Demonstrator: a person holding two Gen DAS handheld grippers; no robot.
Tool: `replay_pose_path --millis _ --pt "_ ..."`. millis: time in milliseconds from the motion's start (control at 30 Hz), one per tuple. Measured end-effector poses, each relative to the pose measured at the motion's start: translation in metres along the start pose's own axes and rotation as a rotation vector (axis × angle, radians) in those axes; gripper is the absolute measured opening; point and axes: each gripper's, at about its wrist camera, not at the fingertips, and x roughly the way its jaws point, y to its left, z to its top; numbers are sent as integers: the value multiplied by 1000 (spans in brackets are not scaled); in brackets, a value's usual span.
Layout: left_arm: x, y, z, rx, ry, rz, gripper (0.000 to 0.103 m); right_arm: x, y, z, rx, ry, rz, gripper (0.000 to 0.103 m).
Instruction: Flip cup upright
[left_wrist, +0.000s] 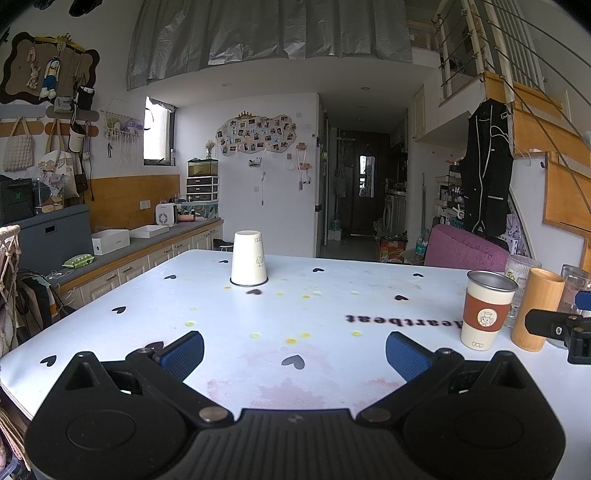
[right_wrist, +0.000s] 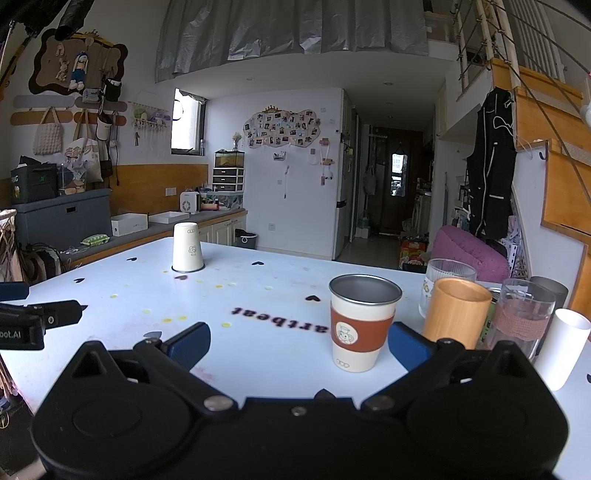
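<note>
A white cup (left_wrist: 248, 258) stands upside down, mouth on the table (left_wrist: 332, 288), far ahead and a little left; it also shows in the right wrist view (right_wrist: 187, 248) at the far left. My left gripper (left_wrist: 294, 354) is open and empty, low over the near part of the table, well short of the cup. My right gripper (right_wrist: 301, 347) is open and empty; an upright metal cup with a brown sleeve (right_wrist: 361, 322) stands just ahead between its fingers, nearer the right one. That cup also shows in the left wrist view (left_wrist: 487, 309).
A cluster of cups stands at the table's right: a bamboo cup (right_wrist: 458, 313), ribbed glasses (right_wrist: 445, 273), a glass with a pink band (right_wrist: 522, 317), a white cup (right_wrist: 563, 347). A purple chair (left_wrist: 465, 249) is behind the table, a counter (left_wrist: 122, 251) left.
</note>
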Motion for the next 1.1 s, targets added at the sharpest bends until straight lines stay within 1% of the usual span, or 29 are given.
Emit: replay_pose_path --millis 400,533,633,767,800,933,1100 --pt "0 0 0 1 0 -2 103 -1 0 0 0 -1 -1 103" --pt "8 -4 -1 17 -19 -8 103 0 0 0 0 -1 0 103" --pt "17 -5 8 19 -13 -18 103 1 -1 0 -3 -2 3 103" --pt "46 -1 19 -1 -8 -40 103 5 -4 0 1 8 7 103" --pt "57 0 24 -8 -4 -45 103 0 -10 2 3 9 2 103" --pt "96 3 44 -24 22 -41 103 2 -11 2 -3 11 -2 103" --pt "150 17 76 -69 44 18 102 4 -12 0 -1 12 -8 103"
